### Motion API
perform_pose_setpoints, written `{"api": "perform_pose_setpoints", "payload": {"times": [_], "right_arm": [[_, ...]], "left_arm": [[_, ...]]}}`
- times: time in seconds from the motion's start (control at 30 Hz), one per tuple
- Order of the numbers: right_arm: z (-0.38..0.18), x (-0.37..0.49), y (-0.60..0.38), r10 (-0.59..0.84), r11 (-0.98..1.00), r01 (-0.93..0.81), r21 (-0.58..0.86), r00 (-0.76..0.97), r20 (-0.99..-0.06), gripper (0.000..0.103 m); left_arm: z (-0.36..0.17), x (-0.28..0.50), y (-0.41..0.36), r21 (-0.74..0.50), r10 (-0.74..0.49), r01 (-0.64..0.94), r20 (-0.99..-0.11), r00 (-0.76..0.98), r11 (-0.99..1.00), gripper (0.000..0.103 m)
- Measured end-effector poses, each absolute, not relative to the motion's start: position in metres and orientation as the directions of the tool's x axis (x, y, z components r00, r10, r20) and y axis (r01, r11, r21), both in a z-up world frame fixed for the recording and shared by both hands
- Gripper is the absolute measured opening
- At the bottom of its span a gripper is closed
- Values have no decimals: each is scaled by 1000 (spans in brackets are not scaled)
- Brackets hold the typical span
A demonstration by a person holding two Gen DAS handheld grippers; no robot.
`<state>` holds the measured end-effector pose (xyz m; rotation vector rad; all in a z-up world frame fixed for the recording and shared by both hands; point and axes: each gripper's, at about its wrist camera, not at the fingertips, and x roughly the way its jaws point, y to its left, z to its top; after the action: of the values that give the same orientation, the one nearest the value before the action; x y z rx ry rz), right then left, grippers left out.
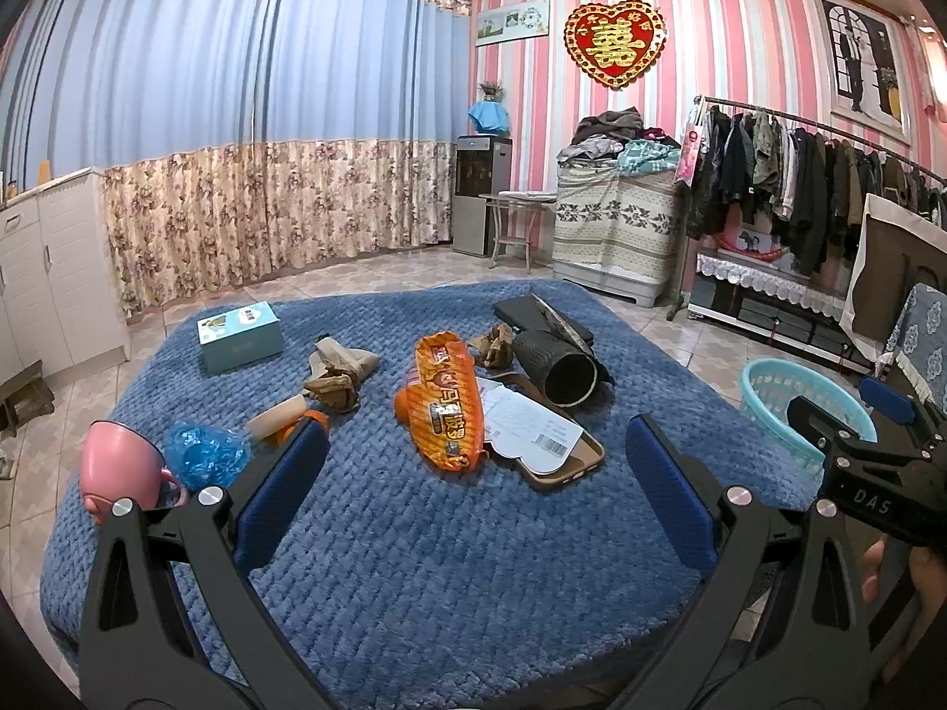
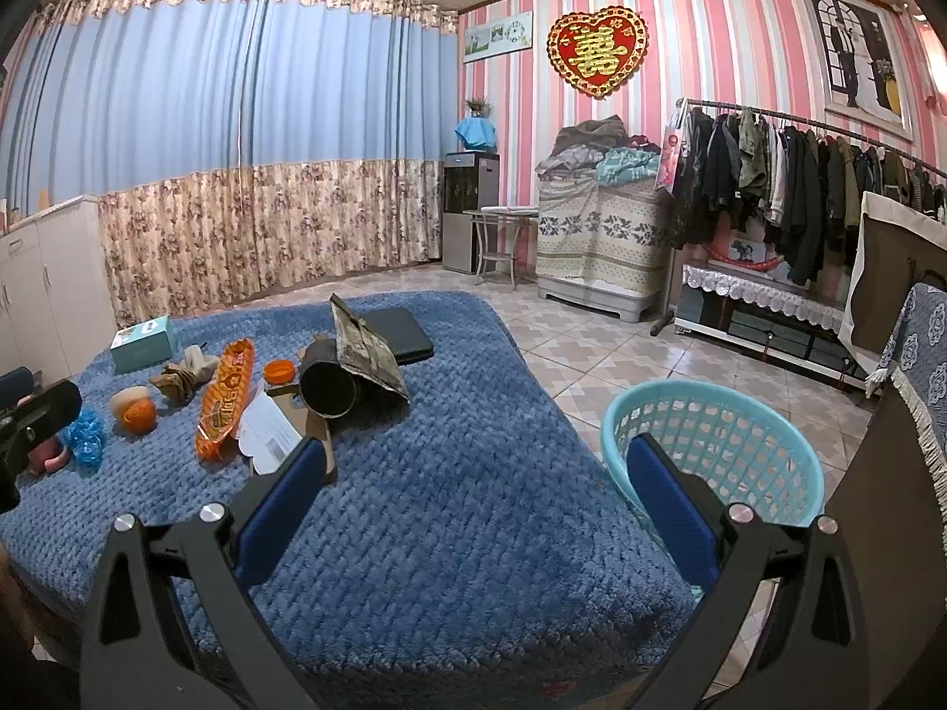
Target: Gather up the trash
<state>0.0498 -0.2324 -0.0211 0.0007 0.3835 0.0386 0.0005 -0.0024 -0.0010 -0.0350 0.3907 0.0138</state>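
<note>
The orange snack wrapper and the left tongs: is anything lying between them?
No. In the left wrist view only bare blue blanket lies between the open left tongs and the orange snack wrapper.

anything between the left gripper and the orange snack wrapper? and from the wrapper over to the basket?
Nothing visible. The left gripper is open, with bare blue blanket up to the orange snack wrapper. The teal basket sits on the floor off the blanket's right edge; the black tube lies farther back, off that line.
</note>
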Motion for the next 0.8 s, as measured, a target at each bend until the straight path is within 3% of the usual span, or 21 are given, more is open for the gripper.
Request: {"api": "perform_pose_setpoints", "payload": {"times": [0.8], "right_arm": [[-24,52,-233,35,999,-36,3,925,-379,99]], "left_arm": [[-25,3,36,-5,75,-84,-410,909,996,98]]}}
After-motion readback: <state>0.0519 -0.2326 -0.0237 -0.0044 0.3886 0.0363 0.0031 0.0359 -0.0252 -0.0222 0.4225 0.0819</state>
